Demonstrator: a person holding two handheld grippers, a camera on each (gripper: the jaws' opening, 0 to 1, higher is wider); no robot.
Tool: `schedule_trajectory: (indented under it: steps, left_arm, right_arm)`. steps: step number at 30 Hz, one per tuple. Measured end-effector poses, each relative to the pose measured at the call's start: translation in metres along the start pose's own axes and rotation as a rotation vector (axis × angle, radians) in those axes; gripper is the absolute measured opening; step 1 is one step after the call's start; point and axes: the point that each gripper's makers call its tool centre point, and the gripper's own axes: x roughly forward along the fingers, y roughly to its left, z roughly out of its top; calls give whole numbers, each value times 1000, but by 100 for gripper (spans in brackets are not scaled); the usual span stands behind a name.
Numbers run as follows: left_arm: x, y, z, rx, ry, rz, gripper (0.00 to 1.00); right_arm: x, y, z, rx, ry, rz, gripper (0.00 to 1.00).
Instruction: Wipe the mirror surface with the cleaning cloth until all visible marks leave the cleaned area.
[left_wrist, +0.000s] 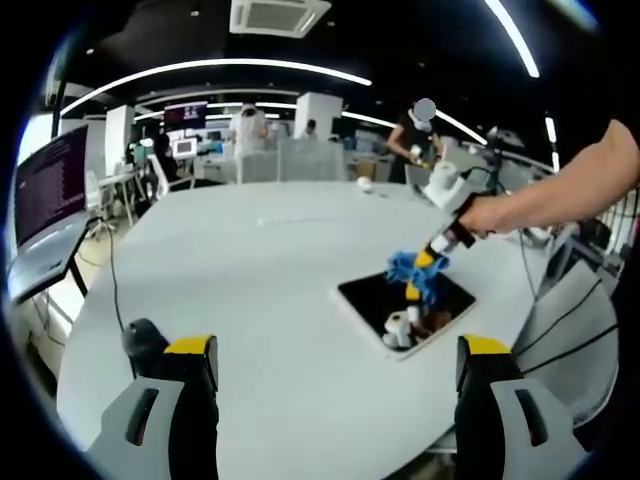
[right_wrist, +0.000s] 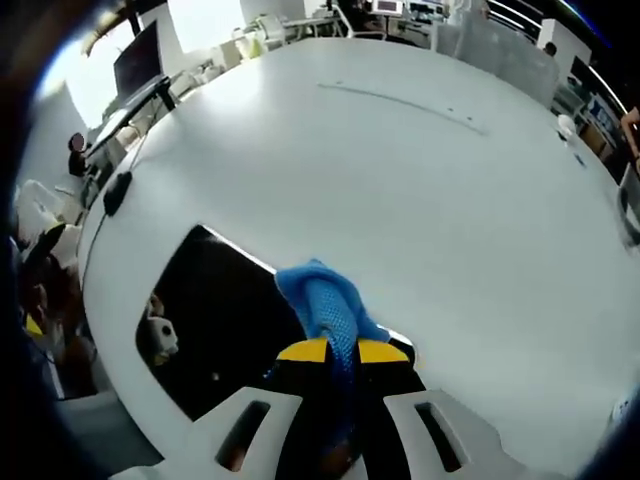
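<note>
A dark rectangular mirror (left_wrist: 365, 292) lies flat on the white table (left_wrist: 250, 260), towards its right side. A person's arm reaches in from the right, and the right gripper (left_wrist: 415, 285) presses a blue cleaning cloth (left_wrist: 404, 265) onto the mirror. In the right gripper view, the mirror (right_wrist: 215, 290) lies to the lower left. The cloth (right_wrist: 322, 300) is pinched between the yellow-tipped jaws of the right gripper (right_wrist: 343, 352) at the mirror's right edge. The mirror reflects that gripper. My left gripper (left_wrist: 338, 350) hangs open above the near table, well short of the mirror.
A small black object (left_wrist: 140, 335) lies near the table's left edge, also seen as (right_wrist: 117, 192). A monitor (left_wrist: 50, 195) stands off the left side. Grey chairs (left_wrist: 570, 320) line the right edge. A small white object (left_wrist: 365, 184) sits at the far side. People stand in the background.
</note>
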Motion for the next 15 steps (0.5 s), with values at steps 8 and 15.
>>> schedule_trajectory:
  steps: [8, 15]
  left_arm:
    - [2, -1, -4, 1, 3, -5, 100]
    - [5, -1, -7, 8, 7, -14, 100]
  right_arm:
    - [4, 21, 9, 11, 5, 22, 3]
    - [10, 38, 19, 13, 5, 41, 3]
